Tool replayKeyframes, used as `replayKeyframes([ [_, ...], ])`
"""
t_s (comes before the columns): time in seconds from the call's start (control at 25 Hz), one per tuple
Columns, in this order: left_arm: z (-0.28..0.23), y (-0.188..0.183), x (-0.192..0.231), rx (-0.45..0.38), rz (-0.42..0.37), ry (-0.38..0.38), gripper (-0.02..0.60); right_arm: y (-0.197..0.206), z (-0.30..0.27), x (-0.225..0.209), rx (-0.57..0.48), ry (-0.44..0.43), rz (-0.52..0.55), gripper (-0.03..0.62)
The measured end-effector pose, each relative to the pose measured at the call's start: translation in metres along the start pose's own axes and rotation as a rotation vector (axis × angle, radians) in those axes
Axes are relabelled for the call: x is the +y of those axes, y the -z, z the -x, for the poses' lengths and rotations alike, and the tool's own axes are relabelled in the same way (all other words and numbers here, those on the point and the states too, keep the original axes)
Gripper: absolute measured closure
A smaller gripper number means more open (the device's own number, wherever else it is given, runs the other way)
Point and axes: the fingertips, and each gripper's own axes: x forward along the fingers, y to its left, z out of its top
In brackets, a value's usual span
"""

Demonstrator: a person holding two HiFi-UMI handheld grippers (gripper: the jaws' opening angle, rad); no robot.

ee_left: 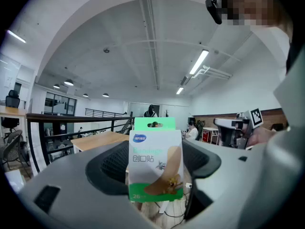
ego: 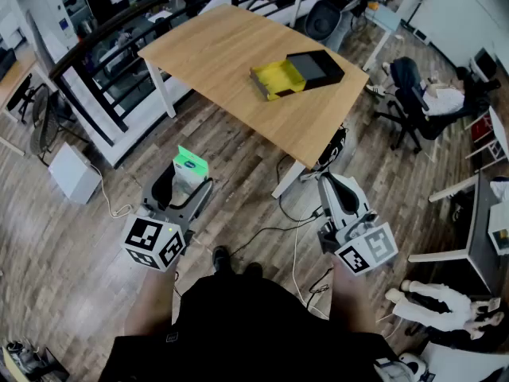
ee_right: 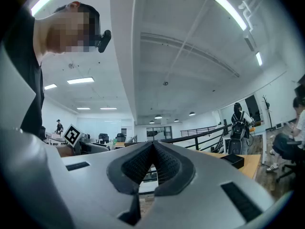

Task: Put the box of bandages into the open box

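The box of bandages (ego: 189, 165) is white and green and stands upright between the jaws of my left gripper (ego: 184, 183), which is shut on it, out over the wooden floor. The left gripper view shows the box's (ee_left: 155, 163) printed face filling the gap between the pads. The open box (ego: 280, 79), a yellow tray slid out of a black sleeve (ego: 316, 68), lies on the wooden table (ego: 223, 54) ahead, far from both grippers. My right gripper (ego: 334, 183) is shut with nothing in it; its pads (ee_right: 143, 162) meet at the tip.
A black railing (ego: 119, 22) runs along the table's left side. Cables (ego: 294, 237) trail over the floor below the table. A white box (ego: 73, 172) sits on the floor at left. Office chairs (ego: 409, 86) and a seated person are at right.
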Motion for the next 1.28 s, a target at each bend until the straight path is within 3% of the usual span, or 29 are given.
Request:
replayKeyframes([
  [0.6, -0.008, -0.006, 0.0, 0.004, -0.013, 0.009, 0.231, -0.005, 0.001, -0.008, -0.027, 0.001, -0.032, 0.559],
  [1.28, 0.008, -0.002, -0.062, 0.002, -0.019, 0.002, 0.232, -0.006, 0.074, -0.014, -0.05, -0.018, -0.095, 0.556],
])
